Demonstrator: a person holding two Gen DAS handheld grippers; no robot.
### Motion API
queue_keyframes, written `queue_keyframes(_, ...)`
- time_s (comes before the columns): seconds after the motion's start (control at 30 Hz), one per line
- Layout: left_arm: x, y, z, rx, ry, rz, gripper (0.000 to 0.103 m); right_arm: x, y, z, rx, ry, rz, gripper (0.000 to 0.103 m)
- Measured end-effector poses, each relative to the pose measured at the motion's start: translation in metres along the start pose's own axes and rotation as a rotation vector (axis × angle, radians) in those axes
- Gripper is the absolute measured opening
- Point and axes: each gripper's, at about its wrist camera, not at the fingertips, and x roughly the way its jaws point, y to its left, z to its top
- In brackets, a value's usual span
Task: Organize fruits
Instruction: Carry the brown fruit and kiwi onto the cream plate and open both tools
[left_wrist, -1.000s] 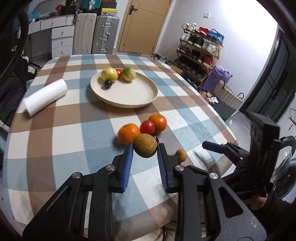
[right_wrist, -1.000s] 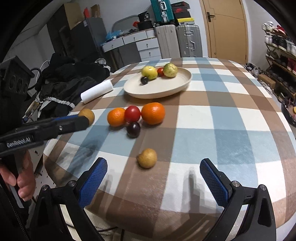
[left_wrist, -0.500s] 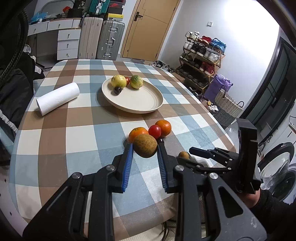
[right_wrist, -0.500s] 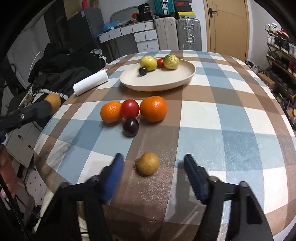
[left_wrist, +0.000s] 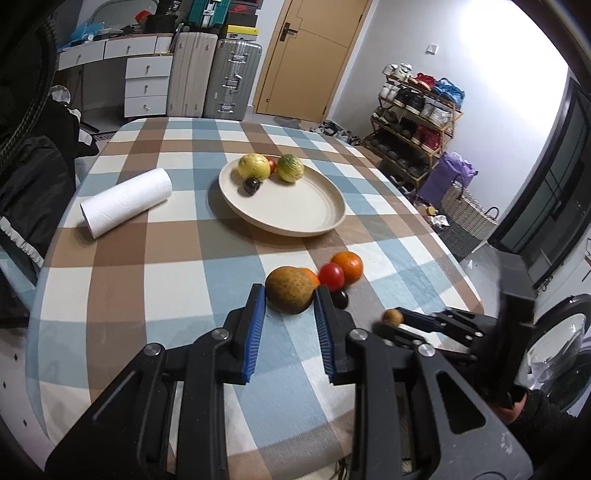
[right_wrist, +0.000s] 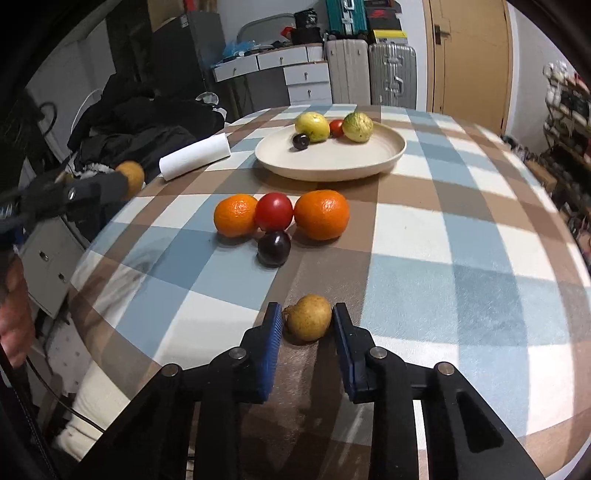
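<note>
Checked surface: right hand-held gripper brackets small pear, jaws nearly closed; left hand-held gripper clamps brown pear. Squeeze centred, lift straight.

Left gripper clamped, pointing 12 o'clock. Right gripper narrowed, pads near contact; bare hand at 9 o'clock.

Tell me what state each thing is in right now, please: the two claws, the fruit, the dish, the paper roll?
Left gripper: shut on the large brown-green fruit, held above the table.
Right gripper: fingers around the small tan pear-shaped fruit on the checked tablecloth; contact unclear.
Round cream plate: holds four fruits.
Two oranges, red tomato, dark plum: clustered on the cloth.
White paper roll: lying on its side.
</note>
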Motion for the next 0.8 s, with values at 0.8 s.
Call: queue_keyframes(0.8, 0.129, 0.039, 0.132, -0.020, 0.047, 0.086, 0.024, -0.003, -0.065, 0.160, 0.031, -0.239, 0.102, 0.028)
